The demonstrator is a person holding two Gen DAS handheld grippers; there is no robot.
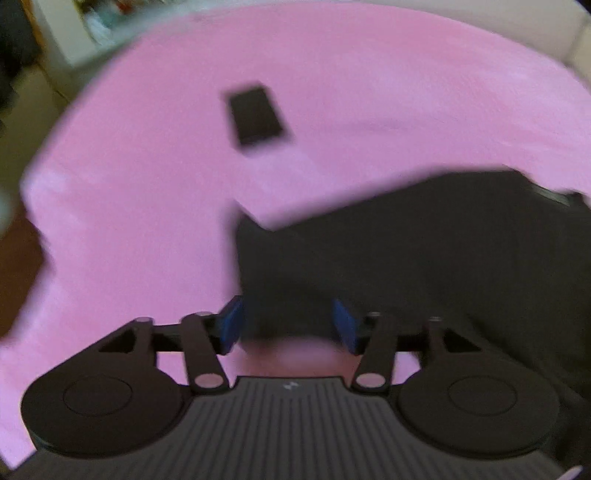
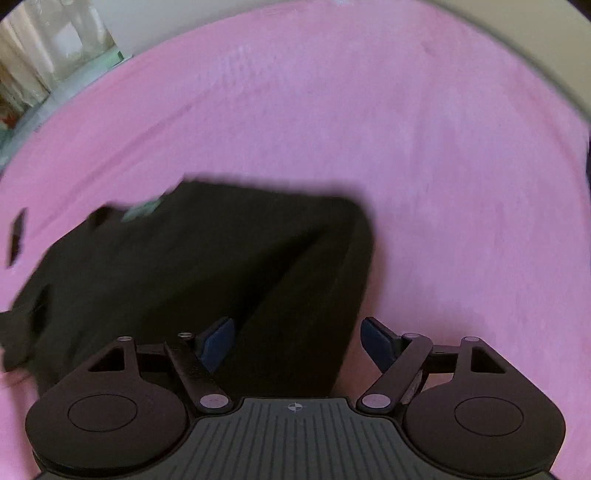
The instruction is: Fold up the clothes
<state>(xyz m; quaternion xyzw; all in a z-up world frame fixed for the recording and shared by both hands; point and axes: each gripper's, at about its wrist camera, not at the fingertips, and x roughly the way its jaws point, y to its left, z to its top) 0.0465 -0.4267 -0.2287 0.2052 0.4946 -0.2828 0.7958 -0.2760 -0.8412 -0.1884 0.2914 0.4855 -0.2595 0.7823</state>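
A black garment [image 1: 424, 251] lies flat on a pink blanket [image 1: 129, 221]. In the left wrist view my left gripper [image 1: 290, 326] hangs above the garment's near left corner, its blue pads apart with nothing pinched between them. In the right wrist view the same black garment [image 2: 207, 269] spreads to the left and centre, a pale label [image 2: 142, 208] showing near its far edge. My right gripper [image 2: 299, 341] hovers over the garment's near right part, jaws wide, no cloth gripped. Both pictures are blurred by motion.
A small black rectangular object [image 1: 255, 114] lies on the blanket beyond the garment, also seen at the left edge as a dark object [image 2: 16, 236]. The pink blanket [image 2: 461, 184] stretches wide to the right. Pale furniture and clutter [image 1: 92, 26] stand past the far edge.
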